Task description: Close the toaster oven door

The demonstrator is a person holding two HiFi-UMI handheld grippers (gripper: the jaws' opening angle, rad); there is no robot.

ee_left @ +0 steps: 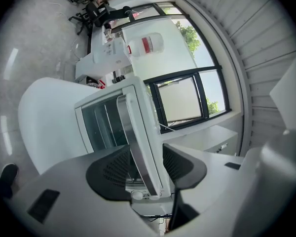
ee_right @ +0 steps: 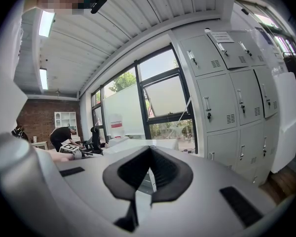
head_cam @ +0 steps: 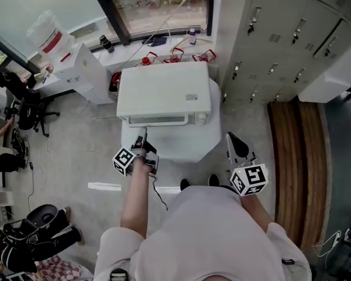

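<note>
Office-ish room, speckled grey floor, big dark-framed window at the back. So the toaster oven is a boxy white metal thing sitting on a smooth white table with rounded corners. Its glass door stands up against the front, not hanging down. There's a small label on the oven's top, too tiny to read.

Right at the oven's front is the left gripper. Its jaws are spread wide either side of the long white door handle, and the ribbed black pads aren't pressing on it. Off the oven's right front corner, clear of it, the right gripper has its tips pinched together on nothing.

Right of the oven are grey metal lockers with little vents. Left of the oven and further back sits a clear water jug with a red label, print not readable.
</note>
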